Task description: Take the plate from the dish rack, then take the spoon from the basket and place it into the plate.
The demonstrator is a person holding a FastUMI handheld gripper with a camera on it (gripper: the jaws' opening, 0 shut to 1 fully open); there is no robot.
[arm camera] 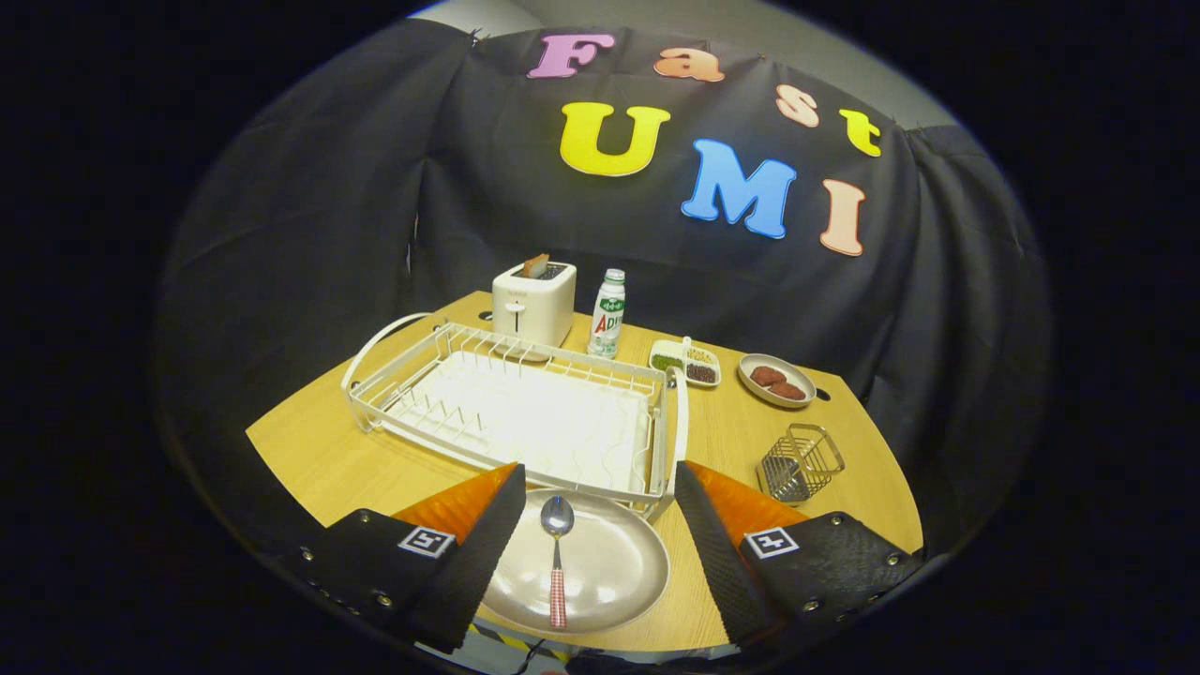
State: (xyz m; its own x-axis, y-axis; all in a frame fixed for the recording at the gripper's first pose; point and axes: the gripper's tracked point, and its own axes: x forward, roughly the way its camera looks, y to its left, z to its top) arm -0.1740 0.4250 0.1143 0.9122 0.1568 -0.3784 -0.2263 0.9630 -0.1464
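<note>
Spoon (pixel 557 555) lying in plate (pixel 589 562), bowl toward dish rack (pixel 511 412), checked handle pointing away from it. Plate on desk (pixel 328 459) just in front of dish rack. Wire basket (pixel 799 463) to the right of dish rack. Gripper (pixel 592 525) released, fingers spread either side of plate, grasping nothing. Placement apparently complete; best to withdraw straight back, clear of plate rim.

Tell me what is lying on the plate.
A spoon lies on the plate, bowl toward the dish rack, checked handle pointing back toward the gripper, whose open fingers stand either side. The plate's near-left rim is covered by one finger.
</note>
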